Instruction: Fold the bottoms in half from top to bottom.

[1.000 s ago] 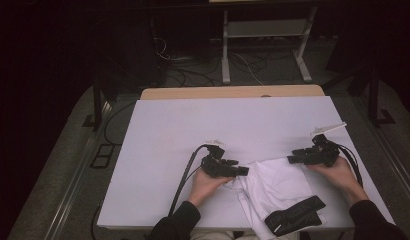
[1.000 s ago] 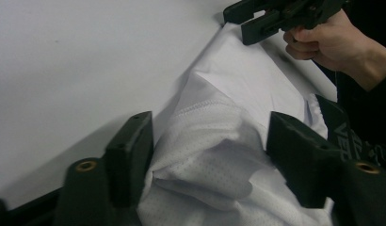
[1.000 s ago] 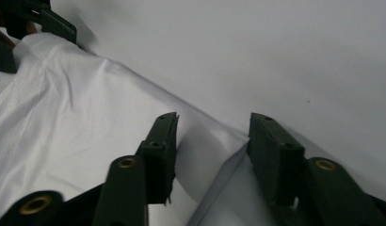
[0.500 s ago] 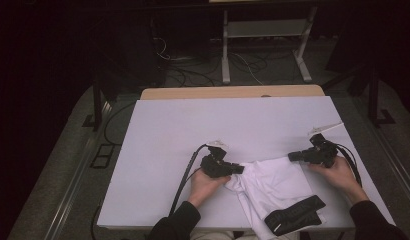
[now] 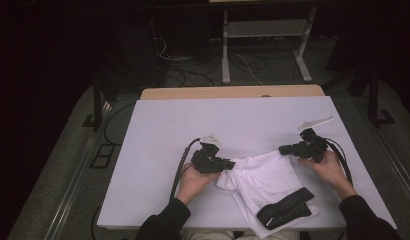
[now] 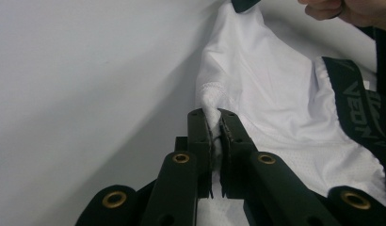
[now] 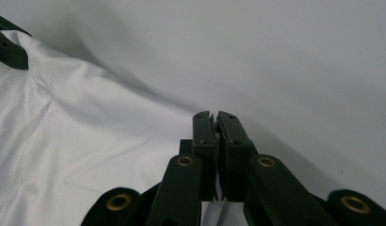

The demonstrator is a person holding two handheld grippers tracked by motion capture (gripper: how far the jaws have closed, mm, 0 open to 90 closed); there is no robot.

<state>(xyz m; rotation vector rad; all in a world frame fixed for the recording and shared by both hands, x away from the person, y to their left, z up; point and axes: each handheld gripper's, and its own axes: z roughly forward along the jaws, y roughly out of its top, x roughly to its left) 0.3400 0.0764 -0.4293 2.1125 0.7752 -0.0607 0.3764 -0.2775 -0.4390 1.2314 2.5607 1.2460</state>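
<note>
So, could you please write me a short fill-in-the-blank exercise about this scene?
1. The left gripper is shut on the edge of a ____ garment.
2. The garment's waistband is ____ in colour.
3. The garment lies on a white ____, spread between the two grippers.
4. The right gripper has its jaws ____.

Missing words: white; black; table; shut

The lit white table [image 5: 158, 145] glares against a dark, murky room; close views are softly blurred.
</note>
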